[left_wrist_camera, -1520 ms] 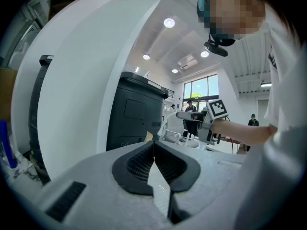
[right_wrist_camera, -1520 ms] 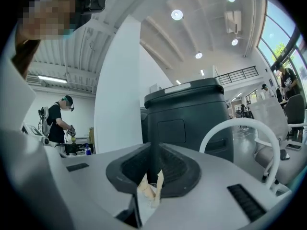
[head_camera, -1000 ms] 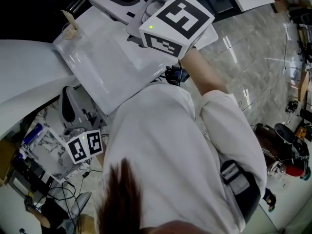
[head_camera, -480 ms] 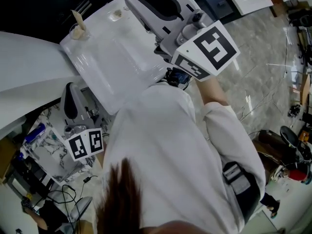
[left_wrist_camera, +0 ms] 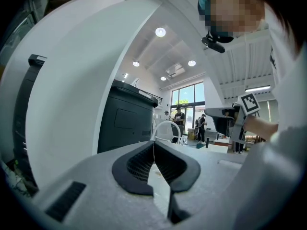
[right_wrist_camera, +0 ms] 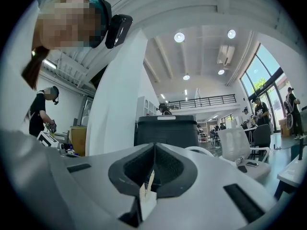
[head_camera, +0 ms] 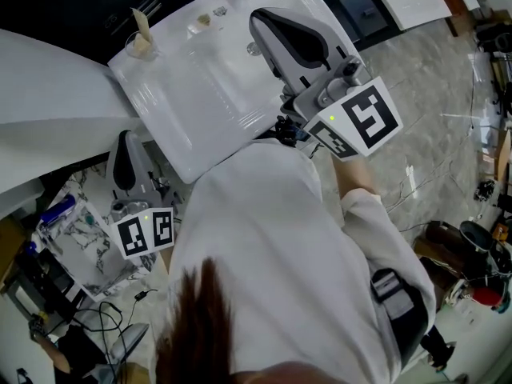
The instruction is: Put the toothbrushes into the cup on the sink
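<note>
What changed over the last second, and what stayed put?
The right gripper drew back across the sink, away from the cup; its jaws have just been closing and now meet with nothing between them. The left gripper stayed low beside the sink, jaws shut, and the toothbrush stayed standing in the cup.

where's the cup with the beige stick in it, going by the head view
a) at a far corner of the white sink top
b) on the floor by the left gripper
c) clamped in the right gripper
a: the cup stands at a corner of the white sink top, well apart from the right gripper.
</note>
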`<action>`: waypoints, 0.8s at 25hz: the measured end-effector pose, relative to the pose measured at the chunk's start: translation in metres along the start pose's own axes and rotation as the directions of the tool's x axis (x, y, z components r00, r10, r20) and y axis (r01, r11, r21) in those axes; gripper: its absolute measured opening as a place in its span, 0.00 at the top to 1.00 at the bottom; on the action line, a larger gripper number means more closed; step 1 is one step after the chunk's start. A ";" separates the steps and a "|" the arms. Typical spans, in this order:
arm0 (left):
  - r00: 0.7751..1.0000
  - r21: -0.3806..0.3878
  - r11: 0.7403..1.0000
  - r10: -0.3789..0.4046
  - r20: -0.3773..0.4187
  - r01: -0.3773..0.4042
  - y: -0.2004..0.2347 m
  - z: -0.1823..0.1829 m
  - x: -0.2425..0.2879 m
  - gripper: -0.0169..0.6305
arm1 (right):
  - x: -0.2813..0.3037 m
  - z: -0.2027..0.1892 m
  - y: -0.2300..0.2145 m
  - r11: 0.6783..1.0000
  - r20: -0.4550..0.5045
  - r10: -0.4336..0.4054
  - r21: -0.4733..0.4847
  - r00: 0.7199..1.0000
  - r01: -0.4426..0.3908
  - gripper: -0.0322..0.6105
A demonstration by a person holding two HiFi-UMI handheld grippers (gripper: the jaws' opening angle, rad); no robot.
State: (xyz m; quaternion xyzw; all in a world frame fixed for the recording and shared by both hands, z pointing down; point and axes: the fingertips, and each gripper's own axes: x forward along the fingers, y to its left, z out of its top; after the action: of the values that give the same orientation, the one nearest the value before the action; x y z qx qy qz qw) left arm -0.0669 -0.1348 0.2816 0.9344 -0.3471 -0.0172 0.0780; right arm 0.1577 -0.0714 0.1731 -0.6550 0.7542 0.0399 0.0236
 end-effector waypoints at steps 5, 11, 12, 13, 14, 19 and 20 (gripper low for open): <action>1.000 0.001 1.000 -0.020 -0.004 0.020 0.001 -0.003 0.001 0.95 | -0.014 -0.016 0.003 0.999 -0.022 -0.053 0.010 0.998 0.053 0.92; 0.999 -0.005 0.999 -0.054 -0.006 0.054 0.001 -0.003 0.010 0.95 | -0.026 -0.031 0.002 0.993 -0.050 -0.112 0.041 0.992 0.114 0.92; 0.998 -0.006 0.998 -0.060 -0.004 0.059 0.001 -0.003 0.012 0.95 | -0.028 -0.034 0.003 0.992 -0.059 -0.120 0.041 0.991 0.123 0.92; 0.998 -0.007 0.998 -0.064 -0.001 0.064 0.000 -0.002 0.013 0.95 | -0.030 -0.037 0.003 0.991 -0.070 -0.127 0.039 0.989 0.130 0.92; 0.998 -0.008 0.998 -0.068 0.004 0.068 0.000 -0.001 0.014 0.95 | -0.031 -0.041 0.003 0.990 -0.084 -0.131 0.038 0.988 0.134 0.92; 0.998 -0.022 0.998 -0.059 0.021 0.060 0.003 0.002 0.016 0.95 | -0.030 -0.054 0.006 0.990 -0.131 -0.123 0.053 0.984 0.131 0.92; 0.998 -0.026 0.998 -0.053 0.020 0.054 0.004 0.001 0.016 0.95 | -0.029 -0.055 0.007 0.991 -0.134 -0.117 0.054 0.984 0.125 0.92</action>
State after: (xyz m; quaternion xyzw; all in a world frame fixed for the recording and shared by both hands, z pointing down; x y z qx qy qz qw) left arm -0.0577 -0.1486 0.2814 0.9420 -0.3226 -0.0326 0.0864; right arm 0.1561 -0.0470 0.2301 -0.6997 0.7139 -0.0278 -0.0031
